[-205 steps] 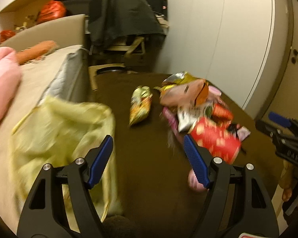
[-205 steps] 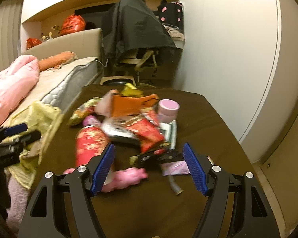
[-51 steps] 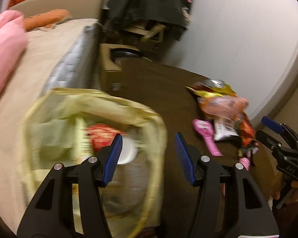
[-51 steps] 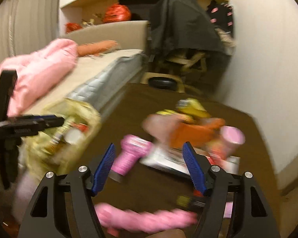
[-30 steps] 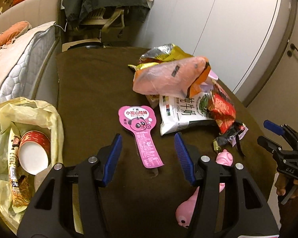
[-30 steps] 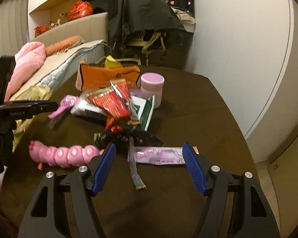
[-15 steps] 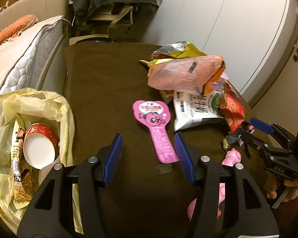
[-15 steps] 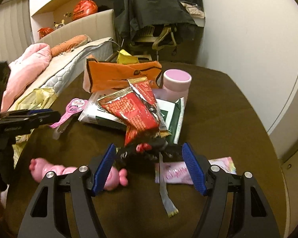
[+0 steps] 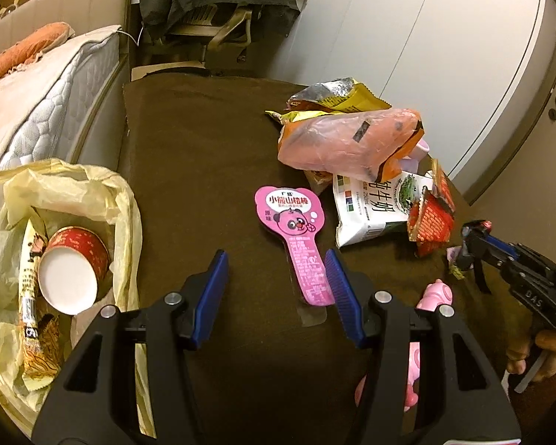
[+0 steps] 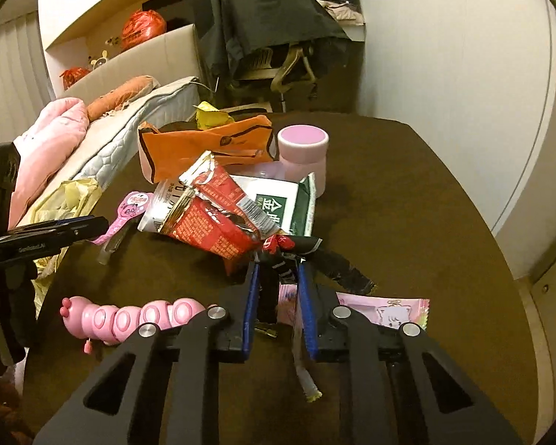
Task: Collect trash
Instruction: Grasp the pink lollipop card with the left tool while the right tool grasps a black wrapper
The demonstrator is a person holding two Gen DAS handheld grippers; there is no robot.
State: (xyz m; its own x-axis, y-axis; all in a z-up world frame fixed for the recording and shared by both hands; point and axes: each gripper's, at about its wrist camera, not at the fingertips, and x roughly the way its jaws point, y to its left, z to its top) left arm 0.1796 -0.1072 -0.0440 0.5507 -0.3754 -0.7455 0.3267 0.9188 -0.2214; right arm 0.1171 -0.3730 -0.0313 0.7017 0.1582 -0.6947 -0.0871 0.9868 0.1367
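Bag point(image 9: 126, 200) lower left holds cup point(image 9: 72, 263), one wrapper. Pile point(image 10: 218, 200) mid-table remains. Right gripper point(image 10: 277, 289) clamped on black wrapper point(image 10: 296, 246); left gripper point(image 9: 278, 289) spread, empty.

On my bench point(image 9: 204, 155), the yellow plastic trash bag point(image 9: 122, 200) hangs at the left edge with the red paper cup point(image 9: 74, 263) in it. The pink paddle-shaped wrapper point(image 9: 296, 230) lies mid-bench; the crumpled wrapper pile point(image 10: 222, 200) sits right of it, the pink caterpillar toy point(image 10: 129, 317) nearer.

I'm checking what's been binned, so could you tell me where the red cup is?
In the left wrist view, the red cup lies on its side inside the yellow bag, left of the table, beside a snack wrapper.
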